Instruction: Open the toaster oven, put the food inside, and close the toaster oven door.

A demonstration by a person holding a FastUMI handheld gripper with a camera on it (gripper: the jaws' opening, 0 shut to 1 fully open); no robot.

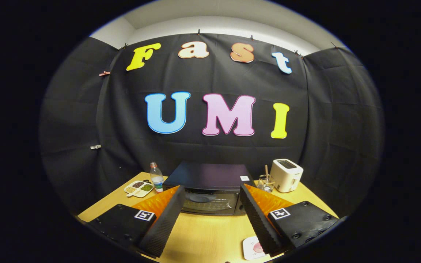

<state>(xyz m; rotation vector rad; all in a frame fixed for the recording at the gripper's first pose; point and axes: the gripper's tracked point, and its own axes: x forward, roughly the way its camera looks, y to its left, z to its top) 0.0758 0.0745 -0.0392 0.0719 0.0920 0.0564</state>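
Tongs (pixel 210 204) spread apart, grasping nothing. Toaster oven (pixel 210 188) sits at lower centre of frame, door closed. Food plate (pixel 253 247) on worktop (pixel 203 233) beside right finger.

A light wooden table (pixel 210 233) carries a black toaster oven (pixel 210 188) (door shut), a plastic bottle (pixel 156 178) and sectioned tray (pixel 139 188) far left, a white toaster (pixel 286 175) far right.

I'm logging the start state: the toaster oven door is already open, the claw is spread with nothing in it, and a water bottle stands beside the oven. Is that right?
One thing is off. In the gripper view the toaster oven has its door shut, glass front upright. The rest holds: the claw is spread with nothing in it, and the water bottle stands beside the oven.
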